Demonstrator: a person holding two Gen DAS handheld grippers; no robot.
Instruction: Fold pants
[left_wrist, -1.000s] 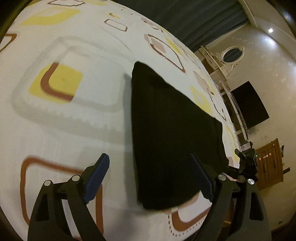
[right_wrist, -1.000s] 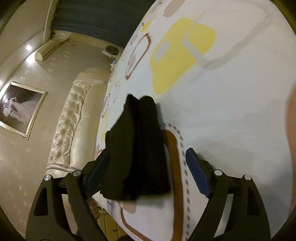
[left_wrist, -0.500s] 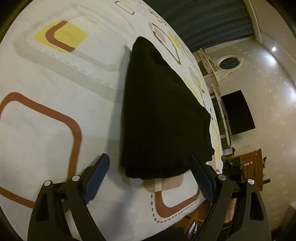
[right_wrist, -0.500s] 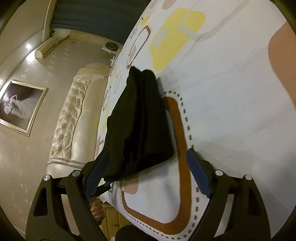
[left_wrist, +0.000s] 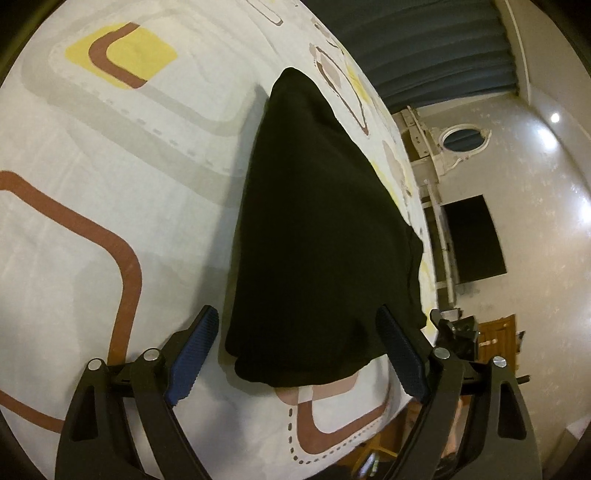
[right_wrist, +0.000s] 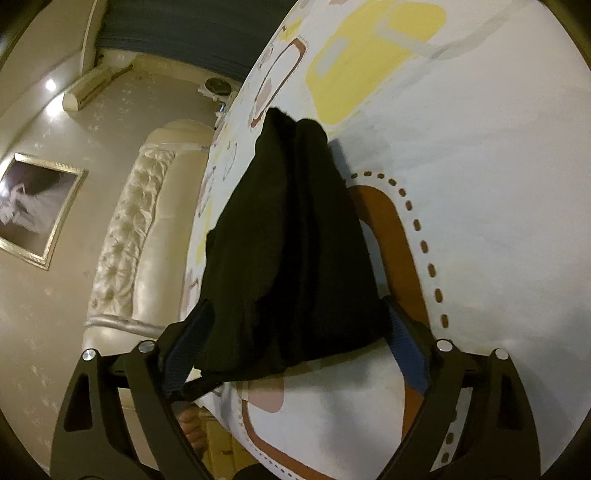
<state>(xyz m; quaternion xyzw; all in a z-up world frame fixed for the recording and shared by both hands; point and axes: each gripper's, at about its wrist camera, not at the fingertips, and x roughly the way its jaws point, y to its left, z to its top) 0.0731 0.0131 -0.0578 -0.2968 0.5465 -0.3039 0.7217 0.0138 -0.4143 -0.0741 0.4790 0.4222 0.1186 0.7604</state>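
The black pants (left_wrist: 317, 229) lie folded in a thick stack on the patterned bedsheet (left_wrist: 110, 206), near the bed's edge. My left gripper (left_wrist: 299, 350) is open, its jaws spread on either side of the stack's near end, not closed on the cloth. The same pants (right_wrist: 291, 251) fill the middle of the right wrist view. My right gripper (right_wrist: 295, 339) is open, and the stack's near end sits between its blue pads (right_wrist: 406, 350). The other gripper (left_wrist: 458, 332) shows at the stack's far corner in the left wrist view.
The white sheet with yellow and brown shapes (right_wrist: 461, 147) covers the bed. A padded cream headboard (right_wrist: 133, 229) and a framed picture (right_wrist: 33, 210) stand beyond one side. A dark TV (left_wrist: 472, 240), an oval mirror (left_wrist: 463, 140) and blue curtains (left_wrist: 443, 40) lie past the other.
Both grippers have moved closer to the pants and lower toward the sheet. The stack now reaches between each pair of jaws. The pants themselves have not moved.
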